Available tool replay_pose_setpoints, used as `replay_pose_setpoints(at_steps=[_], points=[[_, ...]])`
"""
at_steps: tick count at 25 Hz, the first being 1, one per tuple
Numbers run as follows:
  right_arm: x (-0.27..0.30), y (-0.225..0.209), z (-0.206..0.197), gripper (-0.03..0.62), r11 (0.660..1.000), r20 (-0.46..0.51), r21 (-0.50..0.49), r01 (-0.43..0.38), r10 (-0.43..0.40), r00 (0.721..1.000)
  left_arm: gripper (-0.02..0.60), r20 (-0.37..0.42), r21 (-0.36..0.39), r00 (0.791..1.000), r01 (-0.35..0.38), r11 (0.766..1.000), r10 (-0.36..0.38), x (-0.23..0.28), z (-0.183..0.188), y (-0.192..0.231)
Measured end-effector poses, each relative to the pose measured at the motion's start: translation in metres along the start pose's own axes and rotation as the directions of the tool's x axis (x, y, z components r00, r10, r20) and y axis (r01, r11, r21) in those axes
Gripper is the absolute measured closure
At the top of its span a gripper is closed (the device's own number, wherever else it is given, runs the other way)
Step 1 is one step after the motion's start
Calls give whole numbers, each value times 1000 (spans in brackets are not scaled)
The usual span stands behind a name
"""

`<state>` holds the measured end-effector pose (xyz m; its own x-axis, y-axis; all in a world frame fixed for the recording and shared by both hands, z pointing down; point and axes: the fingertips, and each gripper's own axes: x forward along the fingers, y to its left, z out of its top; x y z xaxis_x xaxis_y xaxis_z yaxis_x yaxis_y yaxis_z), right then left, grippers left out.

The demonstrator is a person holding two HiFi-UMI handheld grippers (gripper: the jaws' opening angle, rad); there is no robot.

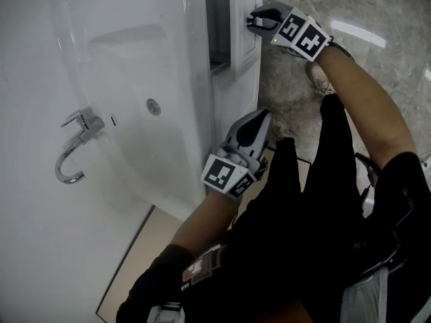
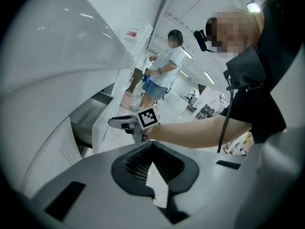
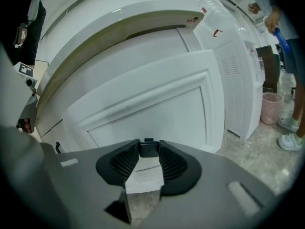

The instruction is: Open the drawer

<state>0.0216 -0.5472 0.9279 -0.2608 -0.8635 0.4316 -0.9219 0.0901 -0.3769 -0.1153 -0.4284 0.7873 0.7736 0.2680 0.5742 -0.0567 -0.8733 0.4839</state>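
Note:
The white vanity drawer [image 1: 217,19] stands partly pulled out under the sink, its grey inside showing in the left gripper view [image 2: 88,113]. My right gripper [image 1: 250,23] is at the edge of the drawer front [image 1: 244,12], shut on that white panel [image 3: 152,104], which fills the gap between the ribbed pads [image 3: 119,163]. The left gripper view shows the same grip from the side, the right gripper [image 2: 114,123] clamped on the front's edge. My left gripper [image 1: 261,116] hangs lower beside the cabinet, shut with nothing in it [image 2: 151,144].
A white basin [image 1: 135,79] with a chrome tap [image 1: 77,143] tops the vanity. The marble floor [image 1: 350,32] lies to the right. A pink bin [image 3: 270,108] stands further along the cabinets, and a person [image 2: 164,73] stands near it.

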Motion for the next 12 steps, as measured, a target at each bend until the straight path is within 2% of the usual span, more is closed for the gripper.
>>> replay_pose_setpoints(at_steps=[12], points=[[-31, -3, -18, 467, 999, -16, 17, 28, -28, 999, 594, 9, 19, 1000, 9, 1000, -9, -5, 8, -5]])
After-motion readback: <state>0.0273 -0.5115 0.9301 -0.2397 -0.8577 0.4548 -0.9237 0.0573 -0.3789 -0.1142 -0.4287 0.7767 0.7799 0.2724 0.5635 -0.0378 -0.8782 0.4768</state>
